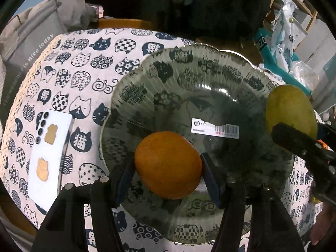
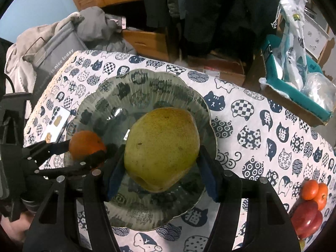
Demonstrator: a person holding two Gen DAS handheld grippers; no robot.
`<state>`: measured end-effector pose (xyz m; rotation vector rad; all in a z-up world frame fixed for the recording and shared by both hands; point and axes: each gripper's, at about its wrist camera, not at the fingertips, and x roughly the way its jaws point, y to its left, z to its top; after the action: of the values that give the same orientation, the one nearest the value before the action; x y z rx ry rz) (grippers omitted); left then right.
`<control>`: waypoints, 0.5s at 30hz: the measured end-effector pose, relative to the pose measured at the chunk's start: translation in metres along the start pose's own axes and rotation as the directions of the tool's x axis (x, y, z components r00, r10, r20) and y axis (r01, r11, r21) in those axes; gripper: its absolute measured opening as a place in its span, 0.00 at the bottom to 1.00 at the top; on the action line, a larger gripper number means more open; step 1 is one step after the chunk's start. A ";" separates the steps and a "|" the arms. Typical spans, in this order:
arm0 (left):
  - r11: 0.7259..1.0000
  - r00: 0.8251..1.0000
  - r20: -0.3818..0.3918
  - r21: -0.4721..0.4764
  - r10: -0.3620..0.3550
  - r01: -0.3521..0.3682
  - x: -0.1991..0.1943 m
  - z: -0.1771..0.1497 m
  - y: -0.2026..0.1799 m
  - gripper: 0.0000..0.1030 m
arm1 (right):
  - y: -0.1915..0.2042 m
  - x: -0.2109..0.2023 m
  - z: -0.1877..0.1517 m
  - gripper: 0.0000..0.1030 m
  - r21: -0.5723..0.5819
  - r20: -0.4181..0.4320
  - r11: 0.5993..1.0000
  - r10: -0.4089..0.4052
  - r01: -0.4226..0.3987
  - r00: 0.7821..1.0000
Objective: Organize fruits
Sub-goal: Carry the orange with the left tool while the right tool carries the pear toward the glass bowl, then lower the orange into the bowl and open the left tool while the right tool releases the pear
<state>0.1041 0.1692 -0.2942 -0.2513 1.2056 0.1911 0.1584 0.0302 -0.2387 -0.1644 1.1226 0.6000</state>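
A wide glass plate (image 1: 210, 73) with a scalloped rim lies on the cat-print tablecloth (image 1: 79, 79). My left gripper (image 1: 168, 172) is shut on an orange (image 1: 168, 163), held over the plate's near left part. My right gripper (image 2: 160, 163) is shut on a large yellow-green pear (image 2: 161, 147) above the middle of the plate (image 2: 147, 84). The pear (image 1: 290, 111) shows at the plate's right rim in the left wrist view, with the right gripper's black fingers (image 1: 294, 138) in front of it. In the right wrist view the orange (image 2: 87, 145) and the left gripper (image 2: 88, 153) sit at the plate's left edge.
A white phone (image 1: 50, 147) with cat stickers lies left of the plate. A barcode label (image 1: 216, 128) shows through the glass. Two small oranges (image 2: 315, 191) and a red apple (image 2: 307, 218) rest at the cloth's right front. A grey bag (image 2: 56, 63) stands far left, a teal box (image 2: 294, 84) with plastic bags far right.
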 end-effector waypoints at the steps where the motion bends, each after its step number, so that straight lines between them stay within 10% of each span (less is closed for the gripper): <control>1: 1.000 1.000 -0.007 0.002 0.001 -0.001 0.002 0.000 -0.001 0.62 | 0.000 0.000 0.000 0.63 0.000 -0.001 1.000 0.001 -0.001 1.000; 10: 1.000 1.000 -0.010 0.004 0.009 -0.009 0.006 0.001 -0.003 0.64 | -0.003 0.001 0.000 0.63 0.017 -0.005 1.000 0.005 -0.005 1.000; 15: 1.000 0.999 0.035 0.016 0.002 -0.002 -0.011 0.005 -0.004 0.83 | -0.007 0.004 0.001 0.63 0.041 -0.018 0.999 0.018 -0.017 1.000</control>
<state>0.1059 0.1665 -0.2824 -0.2314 1.1719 0.1867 0.1646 0.0262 -0.2433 -0.1254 1.1543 0.5919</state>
